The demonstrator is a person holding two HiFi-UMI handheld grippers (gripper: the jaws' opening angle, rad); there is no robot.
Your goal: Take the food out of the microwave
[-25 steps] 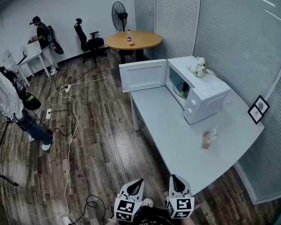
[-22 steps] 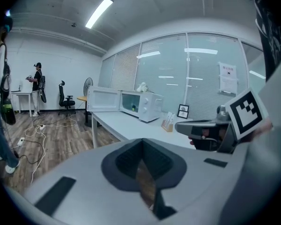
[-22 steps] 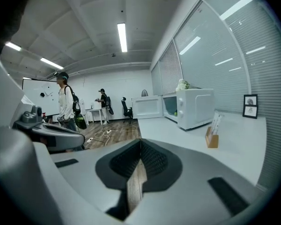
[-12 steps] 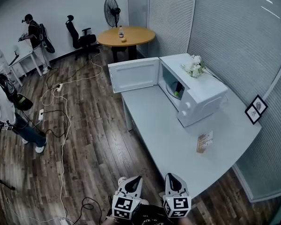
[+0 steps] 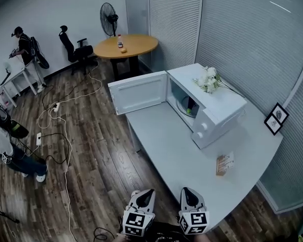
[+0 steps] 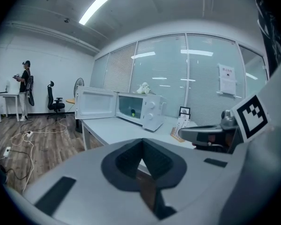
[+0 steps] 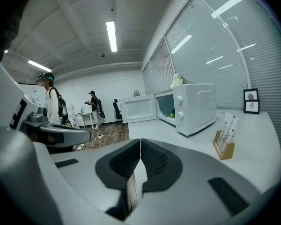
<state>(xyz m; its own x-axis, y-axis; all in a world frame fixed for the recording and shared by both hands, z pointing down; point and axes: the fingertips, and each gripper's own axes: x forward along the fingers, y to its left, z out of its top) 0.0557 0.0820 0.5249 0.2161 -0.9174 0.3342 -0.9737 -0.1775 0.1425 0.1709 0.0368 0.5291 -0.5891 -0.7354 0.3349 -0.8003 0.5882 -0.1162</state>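
Dark wood-plank flooring (image 5: 91,155) runs through an office room, and a long pale grey tabletop (image 5: 177,150) stretches away from the person toward a ribbed grey wall (image 5: 252,44). Both tools hover at the near end of that tabletop: the left gripper (image 5: 147,193) and the right gripper (image 5: 188,191) sit side by side, pointing forward and slightly downward. In the left gripper view the dark ribbed fingers (image 6: 124,163) meet at their tips with nothing between them. The right gripper view shows its fingers (image 7: 157,163) pressed together likewise, holding nothing. Carrying them closed fits an approach, in my judgement, since nothing is within reach yet.

Well ahead of the fingers, and off to their right, stands the boxy white microwave (image 5: 217,112) on the tabletop. Its white door (image 5: 139,92) is swung fully open to the left, so the cavity faces the bare tabletop. The food (image 5: 190,108), a small green item on what looks like a round plate (image 5: 183,106), lies inside that cavity, far beyond either pair of fingers. What it is exactly is too small to tell. A bunch of white flowers (image 5: 206,81) lies on the microwave's roof, and a small wooden card holder (image 5: 224,164) stands between the fingers and the microwave, toward the right. With the door already open, the reach into the cavity is the step not yet made, and the fingers will need to part first.
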